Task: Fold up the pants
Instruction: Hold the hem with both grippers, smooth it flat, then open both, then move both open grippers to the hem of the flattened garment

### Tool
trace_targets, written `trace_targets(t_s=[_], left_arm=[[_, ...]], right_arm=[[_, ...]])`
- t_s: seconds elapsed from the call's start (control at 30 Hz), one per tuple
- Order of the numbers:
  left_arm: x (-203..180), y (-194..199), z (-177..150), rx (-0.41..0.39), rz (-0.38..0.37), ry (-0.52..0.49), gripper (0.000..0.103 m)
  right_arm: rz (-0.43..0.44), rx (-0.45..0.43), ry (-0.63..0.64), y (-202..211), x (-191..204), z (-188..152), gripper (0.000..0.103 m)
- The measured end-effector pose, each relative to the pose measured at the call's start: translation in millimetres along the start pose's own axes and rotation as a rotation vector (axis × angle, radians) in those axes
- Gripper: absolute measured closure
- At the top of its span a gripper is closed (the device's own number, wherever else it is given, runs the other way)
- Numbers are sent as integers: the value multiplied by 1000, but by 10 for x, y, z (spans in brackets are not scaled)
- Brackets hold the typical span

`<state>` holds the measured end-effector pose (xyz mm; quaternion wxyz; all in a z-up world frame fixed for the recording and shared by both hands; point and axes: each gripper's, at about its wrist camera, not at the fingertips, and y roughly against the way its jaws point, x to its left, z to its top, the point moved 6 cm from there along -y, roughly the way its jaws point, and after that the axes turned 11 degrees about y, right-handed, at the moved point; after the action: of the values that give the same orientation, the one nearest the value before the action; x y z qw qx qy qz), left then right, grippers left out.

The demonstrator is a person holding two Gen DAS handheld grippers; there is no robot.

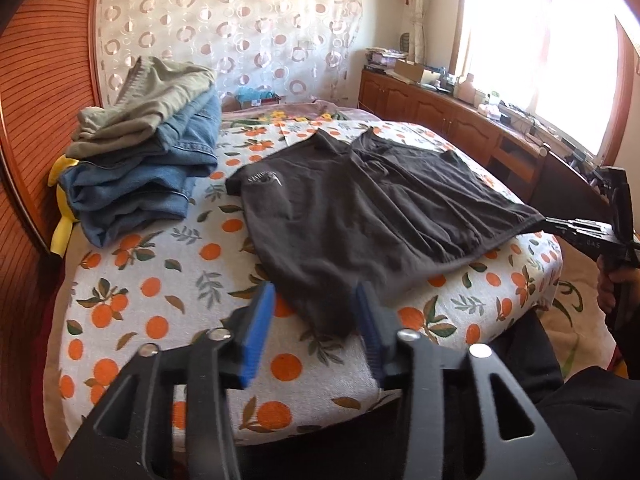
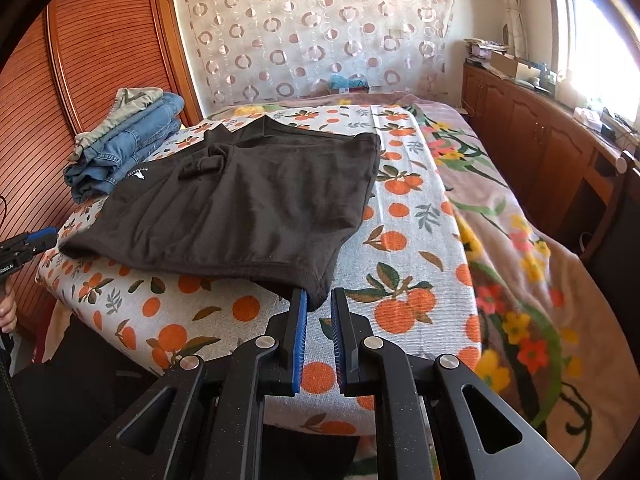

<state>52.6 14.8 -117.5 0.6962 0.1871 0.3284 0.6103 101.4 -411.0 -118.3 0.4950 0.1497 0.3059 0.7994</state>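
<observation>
A black garment [image 1: 360, 208] lies spread flat on the orange-print bed cover [image 1: 160, 300], its hem toward me. My left gripper [image 1: 315, 292] stands open at the near left hem corner. The cloth lies between its blue pads, and neither pad presses on it. My right gripper [image 2: 318, 294] is at the near right corner of the garment [image 2: 248, 208]. Its pads are a narrow gap apart, with the cloth tip loose between the fingertips. Each gripper also shows in the other's view: the right gripper [image 1: 554, 224] at the right edge, the left gripper [image 2: 50, 236] at the left edge.
A stack of folded jeans [image 1: 152, 172] topped by an olive garment [image 1: 152, 96] sits at the far left of the bed, against a wooden wardrobe door [image 1: 40, 80]. A floral blanket [image 2: 520, 260] covers the right side. Wooden cabinets [image 2: 540, 140] run under the window.
</observation>
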Motion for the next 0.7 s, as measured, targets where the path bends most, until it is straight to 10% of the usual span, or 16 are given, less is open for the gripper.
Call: trace_targets(t_s=[0.7], left_arm=[[239, -601, 581, -2, 54, -1, 54]], right_arm=[[10, -82, 56, -520, 253, 475, 58]])
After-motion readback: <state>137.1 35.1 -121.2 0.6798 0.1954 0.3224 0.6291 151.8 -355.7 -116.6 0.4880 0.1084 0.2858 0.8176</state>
